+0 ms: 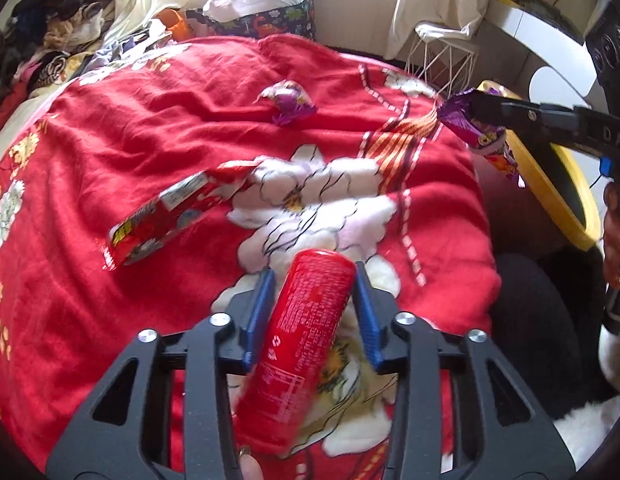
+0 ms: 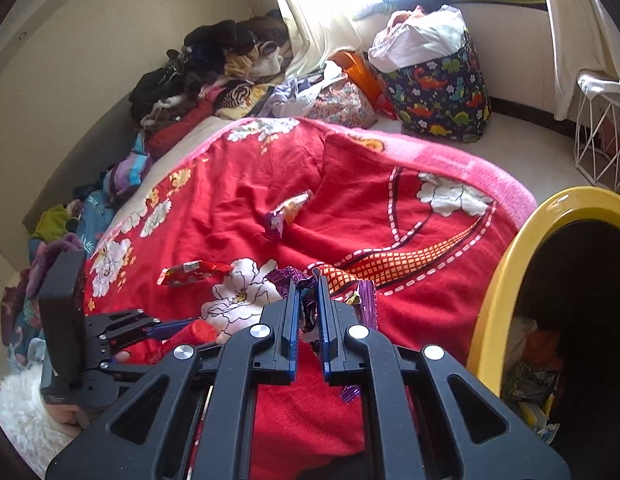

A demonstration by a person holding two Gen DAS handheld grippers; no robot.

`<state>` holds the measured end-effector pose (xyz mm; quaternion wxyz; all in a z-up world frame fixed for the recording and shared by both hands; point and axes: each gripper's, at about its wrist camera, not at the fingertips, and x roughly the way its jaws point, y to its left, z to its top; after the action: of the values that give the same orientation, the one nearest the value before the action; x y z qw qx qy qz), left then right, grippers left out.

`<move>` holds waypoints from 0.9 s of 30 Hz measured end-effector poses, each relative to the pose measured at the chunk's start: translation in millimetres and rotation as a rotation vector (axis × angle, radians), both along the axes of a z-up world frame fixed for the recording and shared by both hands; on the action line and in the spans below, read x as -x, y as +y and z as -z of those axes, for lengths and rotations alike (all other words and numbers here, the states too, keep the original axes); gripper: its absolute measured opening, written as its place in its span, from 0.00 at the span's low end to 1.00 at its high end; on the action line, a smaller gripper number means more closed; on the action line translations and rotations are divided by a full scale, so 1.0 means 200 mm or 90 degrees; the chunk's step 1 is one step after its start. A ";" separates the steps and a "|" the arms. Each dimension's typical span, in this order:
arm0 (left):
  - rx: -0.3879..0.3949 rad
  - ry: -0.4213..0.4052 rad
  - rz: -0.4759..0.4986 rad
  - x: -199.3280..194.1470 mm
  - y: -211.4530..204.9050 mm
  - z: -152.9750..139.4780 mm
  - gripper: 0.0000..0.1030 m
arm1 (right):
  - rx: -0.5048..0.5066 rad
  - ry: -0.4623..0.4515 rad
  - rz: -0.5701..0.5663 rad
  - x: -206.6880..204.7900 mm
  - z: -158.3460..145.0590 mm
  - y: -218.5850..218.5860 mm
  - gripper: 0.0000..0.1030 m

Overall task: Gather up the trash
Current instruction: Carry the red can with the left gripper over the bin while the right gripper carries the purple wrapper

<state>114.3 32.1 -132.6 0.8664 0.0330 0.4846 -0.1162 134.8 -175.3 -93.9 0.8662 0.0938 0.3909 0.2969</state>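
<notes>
My left wrist view shows the left hand-held gripper (image 1: 314, 280) with its blue pads on both sides of a red can (image 1: 301, 340), pinching it just above the red blanket (image 1: 149, 128). The right wrist view shows this can only as a small red shape (image 2: 197, 332) between the far fingers. The same view shows what the left one hides: inside the yellow bin (image 2: 506, 280) there are already some wrappers.

The right hand-held gripper (image 2: 308, 312) is pressed together on a purple wrapper (image 2: 366, 300), which hangs from its tips. In the left view I see it from the side (image 1: 470, 112), held near the bin rim (image 1: 566, 200), beyond the edge of the bed. Both grippers point downward.

On the blanket two pieces of trash still lie: a red wrapper (image 1: 169, 216) near the white flower print, and a crumpled purple wrapper (image 1: 287, 100) farther away. Behind the bed I see piled clothes (image 2: 213, 76), a dinosaur-print bag (image 2: 442, 96) and a white wire basket (image 2: 602, 136).
</notes>
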 end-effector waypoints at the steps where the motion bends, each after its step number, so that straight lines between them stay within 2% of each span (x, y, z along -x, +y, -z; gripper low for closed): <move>1: 0.007 -0.005 0.000 -0.01 -0.01 -0.01 0.26 | 0.001 -0.006 0.002 0.01 -0.01 -0.01 0.08; 6: 0.071 -0.031 -0.003 -0.04 -0.07 -0.12 0.25 | -0.008 -0.031 0.022 0.05 -0.07 -0.09 0.08; 10: 0.100 -0.057 0.009 -0.06 -0.16 -0.21 0.24 | -0.010 -0.046 0.041 0.08 -0.11 -0.16 0.08; 16: 0.120 -0.096 0.042 -0.08 -0.32 -0.33 0.24 | -0.021 -0.056 0.076 0.11 -0.14 -0.30 0.08; 27: 0.160 -0.131 0.078 -0.10 -0.51 -0.47 0.24 | -0.037 -0.067 0.149 0.13 -0.17 -0.55 0.08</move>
<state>134.0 -69.4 -38.9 0.8998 -0.0348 0.3724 -0.2246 109.3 -285.3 -59.6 0.9112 0.1483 0.3223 0.2094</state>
